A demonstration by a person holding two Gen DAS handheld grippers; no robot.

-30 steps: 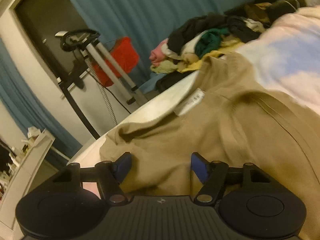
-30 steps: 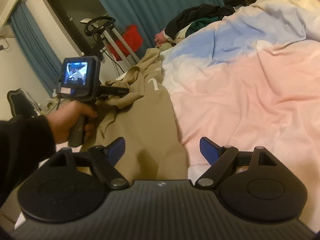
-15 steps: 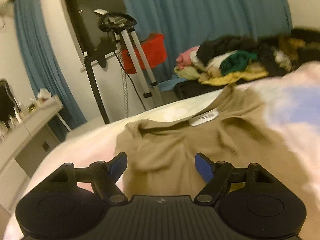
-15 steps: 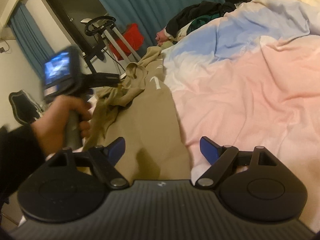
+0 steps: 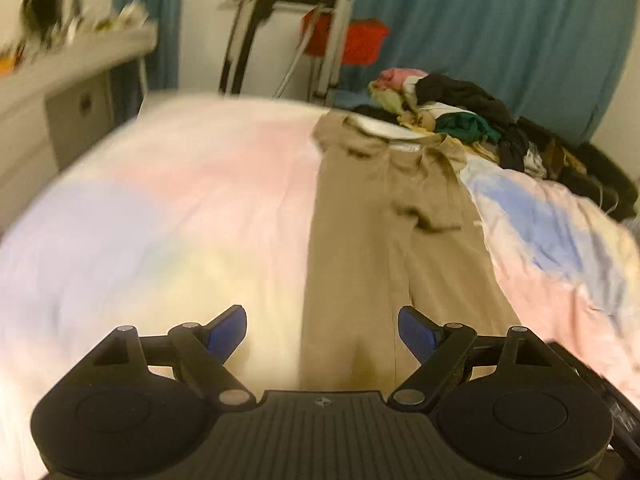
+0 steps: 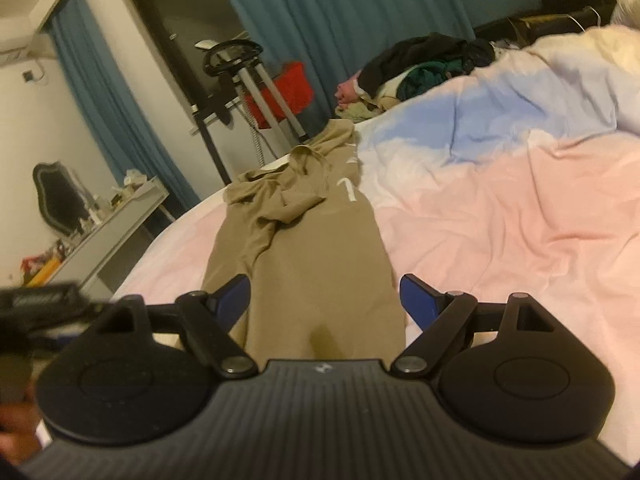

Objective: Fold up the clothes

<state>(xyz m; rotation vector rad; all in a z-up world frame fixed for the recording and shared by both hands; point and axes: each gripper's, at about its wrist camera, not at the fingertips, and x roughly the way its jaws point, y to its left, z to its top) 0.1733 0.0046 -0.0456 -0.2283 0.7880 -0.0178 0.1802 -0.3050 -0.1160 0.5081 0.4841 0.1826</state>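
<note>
Bare duvet point(image 5: 160, 216) lies left of the shirt point(image 5: 360, 240). Left gripper point(image 5: 322, 330), pulled back from the collar, is opening, empty; right gripper point(image 6: 325, 300) wide, empty.

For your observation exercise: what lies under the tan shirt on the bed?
The tan shirt lies flat on a pink and blue quilt, which shows all around it. Whatever sits directly beneath the cloth is covered.

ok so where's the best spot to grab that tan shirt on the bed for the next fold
Probably the near hem of the tan shirt, one corner per gripper, coming in low from the near bed edge. It lies in a long narrow strip with the bunched sleeves and collar at the far end, so the flat near end pinches cleanly. The left gripper is opening with nothing held; the right gripper is open.
</note>
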